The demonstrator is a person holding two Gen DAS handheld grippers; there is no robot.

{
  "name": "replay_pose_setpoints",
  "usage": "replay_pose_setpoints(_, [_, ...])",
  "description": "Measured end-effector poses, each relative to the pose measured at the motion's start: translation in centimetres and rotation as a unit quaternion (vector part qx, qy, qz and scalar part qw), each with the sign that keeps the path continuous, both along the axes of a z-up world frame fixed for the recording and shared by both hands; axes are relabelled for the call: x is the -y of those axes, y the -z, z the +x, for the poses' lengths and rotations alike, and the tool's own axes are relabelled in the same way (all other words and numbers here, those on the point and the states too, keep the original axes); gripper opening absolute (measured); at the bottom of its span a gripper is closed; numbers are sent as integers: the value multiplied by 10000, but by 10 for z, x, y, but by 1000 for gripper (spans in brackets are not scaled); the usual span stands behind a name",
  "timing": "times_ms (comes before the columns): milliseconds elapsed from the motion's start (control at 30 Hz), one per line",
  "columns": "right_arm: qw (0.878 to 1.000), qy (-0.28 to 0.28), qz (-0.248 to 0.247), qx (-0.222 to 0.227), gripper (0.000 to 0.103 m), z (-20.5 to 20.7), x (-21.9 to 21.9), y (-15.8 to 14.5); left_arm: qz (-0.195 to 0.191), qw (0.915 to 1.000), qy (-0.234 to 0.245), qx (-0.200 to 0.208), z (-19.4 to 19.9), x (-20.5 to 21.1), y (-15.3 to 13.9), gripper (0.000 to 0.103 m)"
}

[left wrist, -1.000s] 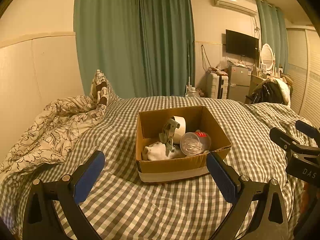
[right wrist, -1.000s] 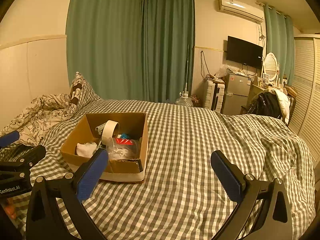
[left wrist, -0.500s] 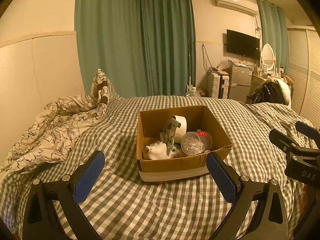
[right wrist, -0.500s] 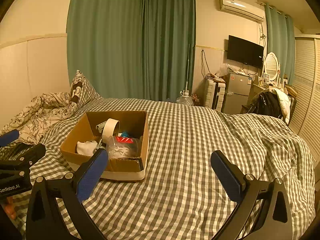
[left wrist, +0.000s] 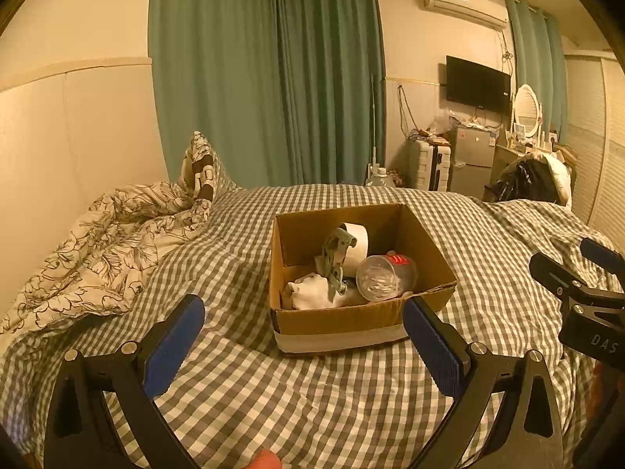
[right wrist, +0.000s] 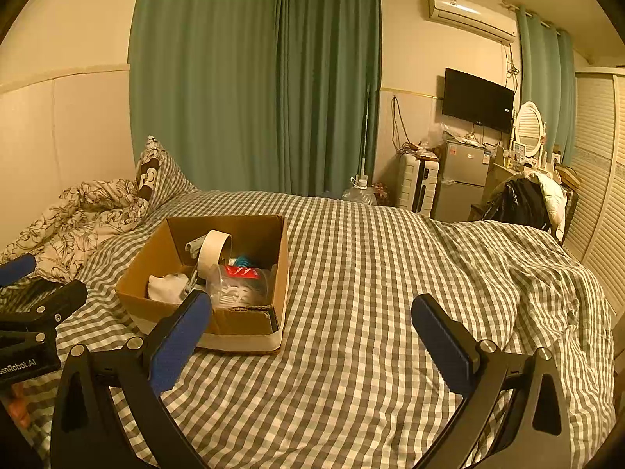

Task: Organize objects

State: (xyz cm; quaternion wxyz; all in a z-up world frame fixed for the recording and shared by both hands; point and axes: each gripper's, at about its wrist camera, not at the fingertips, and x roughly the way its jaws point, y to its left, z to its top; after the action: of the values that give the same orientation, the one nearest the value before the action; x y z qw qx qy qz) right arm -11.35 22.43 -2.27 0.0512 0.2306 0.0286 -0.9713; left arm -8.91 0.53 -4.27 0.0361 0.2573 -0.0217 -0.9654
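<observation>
From your left wrist camera, your left gripper (left wrist: 302, 336) was spread wide and held nothing, its blue pads hanging above the checked blanket (left wrist: 234, 383) just short of the cardboard box (left wrist: 351, 322). You looked straight into the box: a roll of tape (left wrist: 357, 238) stood against the back wall, a grey clip (left wrist: 334, 260) leaned in front of it, a white cloth (left wrist: 312, 293) lay at the front left, and a clear cup (left wrist: 384, 275) lay on its side at the right. Your right gripper (left wrist: 582, 293) showed at the far right edge.

From your right wrist camera, your right gripper (right wrist: 310, 330) was also released and empty, over bare blanket beside the box (right wrist: 242, 336). This view alone showed something blue (right wrist: 245, 261) behind the cup (right wrist: 238, 287), and your left gripper (right wrist: 31, 308) at the left edge.
</observation>
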Motion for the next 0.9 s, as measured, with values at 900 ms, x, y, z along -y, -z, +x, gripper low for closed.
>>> replay_pose_setpoints(900, [9999, -31, 74, 89, 103, -2, 3, 2, -77, 10000, 6, 12, -1, -1, 1, 103])
